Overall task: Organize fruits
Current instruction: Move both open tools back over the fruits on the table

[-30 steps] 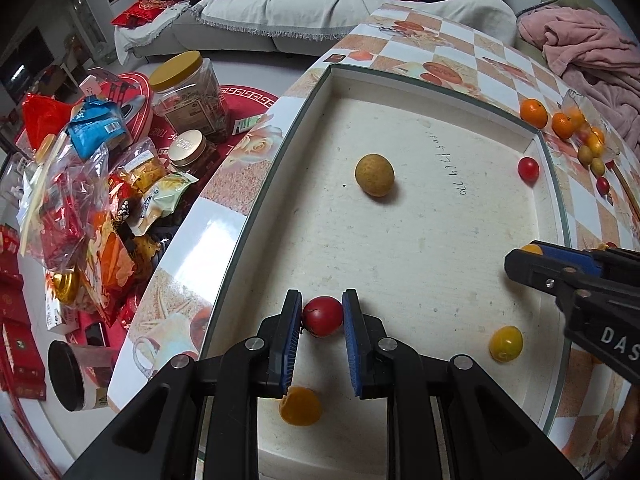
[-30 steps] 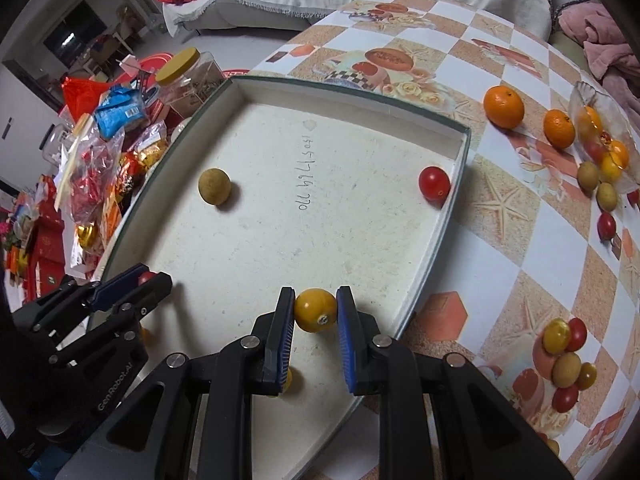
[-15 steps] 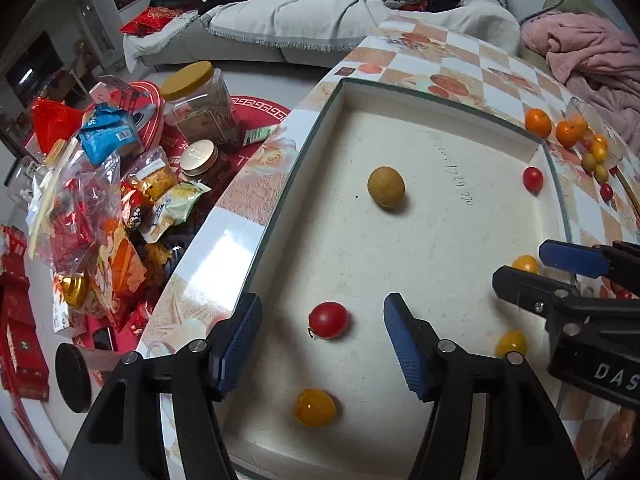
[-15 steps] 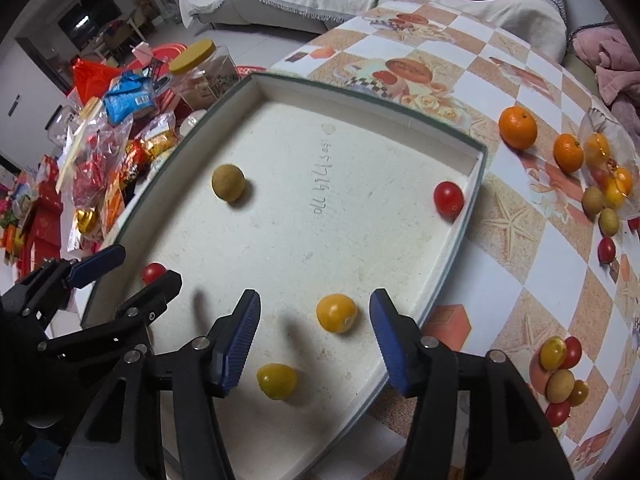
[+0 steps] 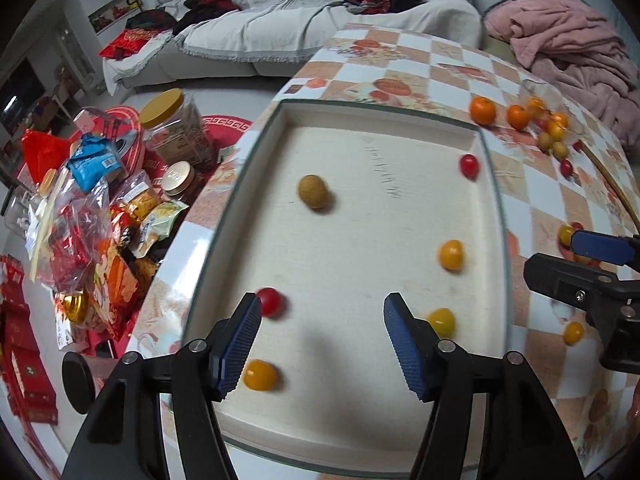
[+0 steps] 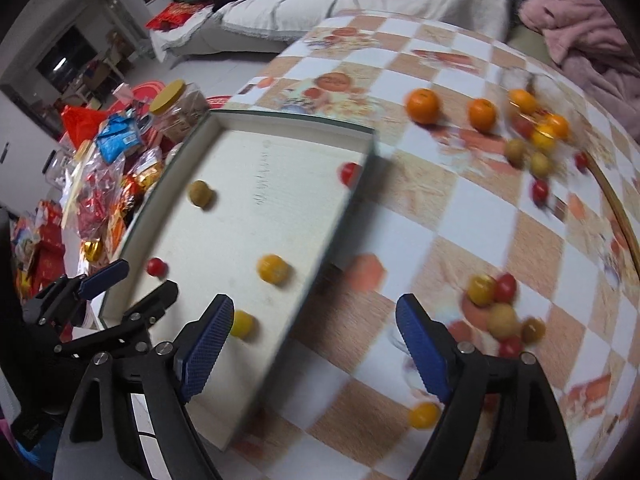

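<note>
Both grippers raised, jaws apart

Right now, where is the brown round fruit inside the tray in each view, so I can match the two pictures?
Left wrist view: the brown fruit lies in the tray's far half, left of centre.
Right wrist view: the brown fruit lies near the tray's left wall, at upper left.
Shared landmark: the handwriting on the tray floor, just right of the fruit in both.

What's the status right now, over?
Left gripper open, empty; right gripper just opening, empty. Six fruits lie in the tray; more loose on the table. Nothing in the way.
</note>
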The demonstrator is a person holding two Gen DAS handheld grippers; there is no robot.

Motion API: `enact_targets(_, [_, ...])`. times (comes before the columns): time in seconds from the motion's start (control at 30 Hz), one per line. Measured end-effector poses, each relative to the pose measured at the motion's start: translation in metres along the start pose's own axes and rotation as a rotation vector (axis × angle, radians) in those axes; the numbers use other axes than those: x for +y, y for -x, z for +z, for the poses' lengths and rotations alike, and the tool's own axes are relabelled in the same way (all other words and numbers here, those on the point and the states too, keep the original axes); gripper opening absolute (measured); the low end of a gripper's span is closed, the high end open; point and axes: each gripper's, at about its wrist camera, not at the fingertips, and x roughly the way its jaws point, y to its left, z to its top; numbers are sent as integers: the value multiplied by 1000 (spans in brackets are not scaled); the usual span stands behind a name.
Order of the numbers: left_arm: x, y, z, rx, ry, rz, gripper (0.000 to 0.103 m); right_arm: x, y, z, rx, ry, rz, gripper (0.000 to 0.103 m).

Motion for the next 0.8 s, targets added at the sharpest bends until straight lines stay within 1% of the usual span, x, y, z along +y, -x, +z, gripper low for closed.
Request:
enact_targets(0.13, [-29, 10, -4, 5, -49, -41, 65, -35, 19, -25, -4, -69, -54, 86])
enact_targets(0.3, [-65, 23, -7, 3, -109, -91, 65, -83, 37, -70, 26, -133, -159, 86])
enact_targets(0.4, [-86, 30, -10, 1, -146, -124, 65, -105, 39, -91, 56, -153, -203, 86])
enact_targets(0.53, [-117, 32, -17, 18, -212, -170, 65, -128, 34, -114, 89, -191, -238, 86])
enact_targets(0.7, [-149, 23, -31, 60, -271, -231, 65, -140, 27, -121, 83, -196, -248, 86])
enact_targets(0.8, [-160, 16, -36, 82, -287, -248, 65, -145, 22, -120, 77, -193, -251, 86])
